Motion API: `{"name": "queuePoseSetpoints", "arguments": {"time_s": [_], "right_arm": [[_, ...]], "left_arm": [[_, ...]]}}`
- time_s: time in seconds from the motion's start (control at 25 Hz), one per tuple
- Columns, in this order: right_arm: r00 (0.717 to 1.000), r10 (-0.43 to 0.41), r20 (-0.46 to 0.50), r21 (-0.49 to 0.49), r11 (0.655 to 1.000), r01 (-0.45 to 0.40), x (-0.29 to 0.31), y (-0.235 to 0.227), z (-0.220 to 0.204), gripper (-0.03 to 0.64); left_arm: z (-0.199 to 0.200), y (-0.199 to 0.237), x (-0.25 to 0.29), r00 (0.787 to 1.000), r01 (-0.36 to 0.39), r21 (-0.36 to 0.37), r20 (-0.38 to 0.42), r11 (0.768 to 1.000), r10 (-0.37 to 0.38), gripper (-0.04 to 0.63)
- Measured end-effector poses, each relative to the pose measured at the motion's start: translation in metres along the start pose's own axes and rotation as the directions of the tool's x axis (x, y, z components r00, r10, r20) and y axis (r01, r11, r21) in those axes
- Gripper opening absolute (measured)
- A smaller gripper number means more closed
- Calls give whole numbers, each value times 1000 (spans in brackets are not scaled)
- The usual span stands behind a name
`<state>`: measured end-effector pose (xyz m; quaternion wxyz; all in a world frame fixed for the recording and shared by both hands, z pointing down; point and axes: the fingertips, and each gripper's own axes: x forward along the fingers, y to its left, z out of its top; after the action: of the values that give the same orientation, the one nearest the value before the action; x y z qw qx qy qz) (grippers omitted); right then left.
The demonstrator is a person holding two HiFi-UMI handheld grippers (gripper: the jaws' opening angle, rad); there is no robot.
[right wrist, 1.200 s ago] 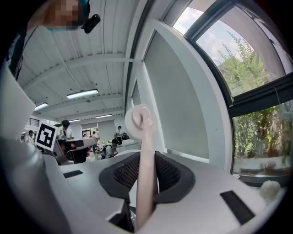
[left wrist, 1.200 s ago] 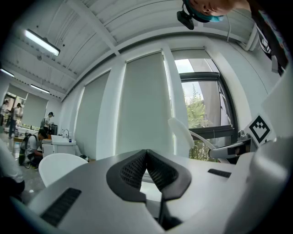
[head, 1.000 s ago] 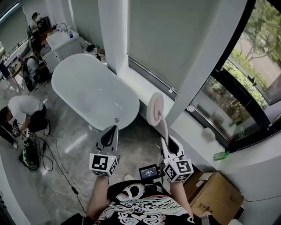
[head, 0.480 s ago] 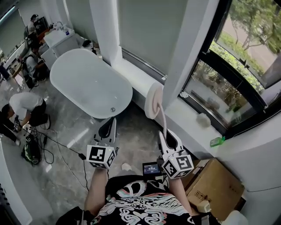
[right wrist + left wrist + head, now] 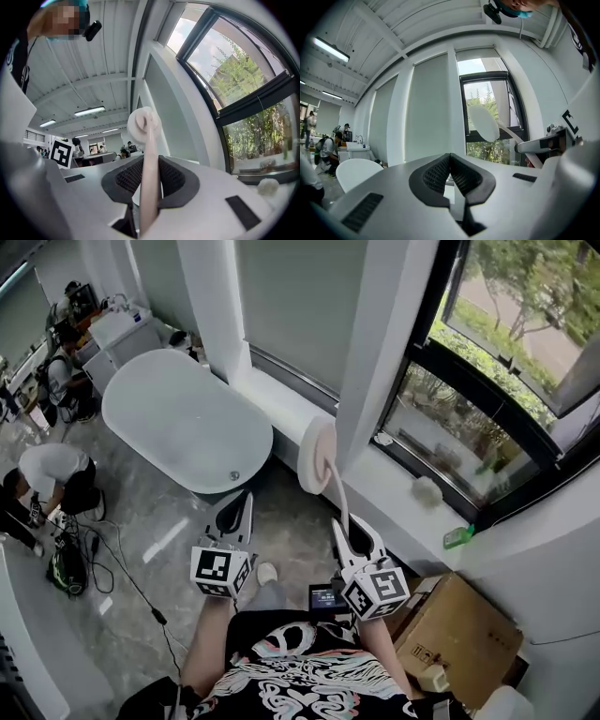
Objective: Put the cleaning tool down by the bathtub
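Observation:
The cleaning tool is a round white pad (image 5: 316, 454) on a long pale handle (image 5: 339, 502). My right gripper (image 5: 349, 529) is shut on that handle and holds the tool upright, pad on top, in front of the window ledge. In the right gripper view the handle (image 5: 149, 183) runs up between the jaws to the pad (image 5: 143, 124). The white oval bathtub (image 5: 183, 423) stands on the floor ahead and to the left. My left gripper (image 5: 234, 512) hovers over the floor near the tub's near end, its jaws closed together with nothing in them (image 5: 450, 161).
A white window ledge (image 5: 412, 517) runs along the right, with a pale lump (image 5: 427, 489) and a green item (image 5: 457, 537) on it. A cardboard box (image 5: 459, 634) sits at lower right. A crouching person (image 5: 52, 474) and cables (image 5: 112, 568) occupy the floor at left.
Both grippers and the tool have drifted a little up and left in the view along with the tub. The grip on the handle is unchanged. A shoe now shows below the left gripper.

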<state>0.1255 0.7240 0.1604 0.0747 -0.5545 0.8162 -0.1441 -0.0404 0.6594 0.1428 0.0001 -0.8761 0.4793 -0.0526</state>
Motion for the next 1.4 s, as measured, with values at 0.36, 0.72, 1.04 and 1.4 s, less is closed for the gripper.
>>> {"name": "queuePoseSetpoints", "arguments": {"time_s": [0.36, 0.72, 1.04, 1.4], "right_arm": [[1000, -29, -7, -10, 1000, 29, 42, -35, -2, 109], [999, -42, -35, -26, 999, 41, 187, -61, 2, 109], [999, -46, -29, -39, 998, 45, 341, -79, 19, 109], [996, -66, -58, -56, 996, 63, 440, -95, 27, 109]], "left_arm": [[0, 14, 61, 999, 23, 23, 23, 999, -23, 15], [-11, 125, 167, 1000, 9, -5, 0, 1000, -9, 15], [0, 248, 274, 1000, -15, -15, 14, 1000, 16, 15], [-7, 328, 348, 1000, -24, -53, 10, 998, 24, 15]]}}
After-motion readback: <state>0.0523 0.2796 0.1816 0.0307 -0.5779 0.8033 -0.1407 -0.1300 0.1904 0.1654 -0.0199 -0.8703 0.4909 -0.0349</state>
